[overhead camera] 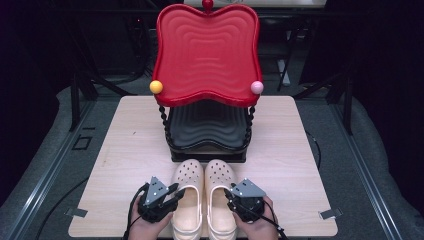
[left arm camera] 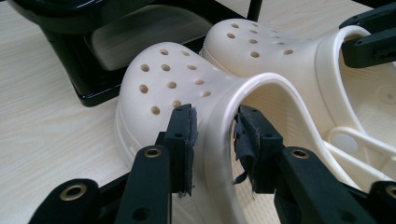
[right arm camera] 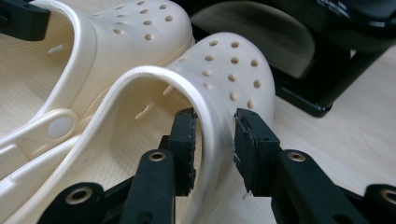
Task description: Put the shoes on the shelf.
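Two cream clogs stand side by side, toes away from me, near the table's front edge: the left clog (overhead camera: 187, 192) (left arm camera: 173, 79) and the right clog (overhead camera: 220, 192) (right arm camera: 233, 65). My left gripper (overhead camera: 176, 194) (left arm camera: 215, 135) straddles the left clog's outer rim, one jaw outside and one inside, with a visible gap at the inner pad. My right gripper (overhead camera: 229, 196) (right arm camera: 214, 140) straddles the right clog's outer rim the same way, its outer pad standing off the wall. Neither pair of pads presses on the rim, so both are open.
Just beyond the toes stands a two-tier rack with a red wavy tray (overhead camera: 207, 50) on top, a black tray (overhead camera: 207, 125) below and a black base (left arm camera: 79, 79) (right arm camera: 317, 93). Bare wooden table (overhead camera: 125, 150) lies left and right of the rack.
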A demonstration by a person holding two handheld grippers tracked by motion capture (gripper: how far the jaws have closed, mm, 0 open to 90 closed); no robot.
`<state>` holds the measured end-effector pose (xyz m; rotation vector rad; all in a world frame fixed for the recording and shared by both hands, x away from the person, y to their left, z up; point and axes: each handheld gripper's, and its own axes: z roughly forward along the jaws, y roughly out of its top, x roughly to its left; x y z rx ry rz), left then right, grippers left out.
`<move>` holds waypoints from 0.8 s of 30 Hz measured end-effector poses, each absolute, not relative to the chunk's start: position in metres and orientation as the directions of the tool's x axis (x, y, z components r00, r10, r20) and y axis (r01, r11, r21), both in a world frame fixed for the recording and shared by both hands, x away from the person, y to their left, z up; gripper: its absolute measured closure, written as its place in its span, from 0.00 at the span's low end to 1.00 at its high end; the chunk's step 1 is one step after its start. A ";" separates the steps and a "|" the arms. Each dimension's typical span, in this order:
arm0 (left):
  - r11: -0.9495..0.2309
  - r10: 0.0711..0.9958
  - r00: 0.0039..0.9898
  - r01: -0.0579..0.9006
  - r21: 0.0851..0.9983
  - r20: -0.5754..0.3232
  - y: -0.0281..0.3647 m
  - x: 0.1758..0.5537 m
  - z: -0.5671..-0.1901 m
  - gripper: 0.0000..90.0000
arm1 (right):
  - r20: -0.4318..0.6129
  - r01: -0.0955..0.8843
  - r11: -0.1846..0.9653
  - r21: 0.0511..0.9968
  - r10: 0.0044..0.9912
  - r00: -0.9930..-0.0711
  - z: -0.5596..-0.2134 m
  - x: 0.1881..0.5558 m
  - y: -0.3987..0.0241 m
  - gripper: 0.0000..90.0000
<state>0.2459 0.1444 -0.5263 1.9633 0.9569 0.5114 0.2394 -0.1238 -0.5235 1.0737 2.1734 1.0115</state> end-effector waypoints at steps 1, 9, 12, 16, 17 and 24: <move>-0.328 0.784 0.620 0.428 0.843 -0.010 0.144 0.246 -0.526 0.74 | -0.113 0.443 0.410 0.797 0.822 -0.558 -0.523 0.239 -0.124 0.76; -0.367 0.786 0.617 0.402 0.839 0.048 0.138 0.250 -0.530 0.74 | -0.206 0.393 0.503 0.769 0.778 -0.593 -0.519 0.245 -0.114 0.84; -0.373 0.786 0.616 0.394 0.840 0.060 0.138 0.250 -0.530 0.78 | -0.214 0.389 0.503 0.772 0.782 -0.586 -0.520 0.244 -0.111 0.88; -0.385 0.785 0.614 0.373 0.844 0.086 0.138 0.247 -0.529 0.84 | -0.252 0.369 0.514 0.775 0.786 -0.565 -0.522 0.239 -0.108 0.91; -0.391 0.783 0.615 0.371 0.842 0.093 0.138 0.246 -0.529 0.85 | -0.256 0.363 0.515 0.776 0.785 -0.565 -0.522 0.239 -0.107 0.92; -0.384 0.785 0.610 0.342 0.858 0.109 0.143 0.237 -0.523 0.90 | -0.239 0.372 0.482 0.793 0.808 -0.538 -0.515 0.233 -0.114 0.93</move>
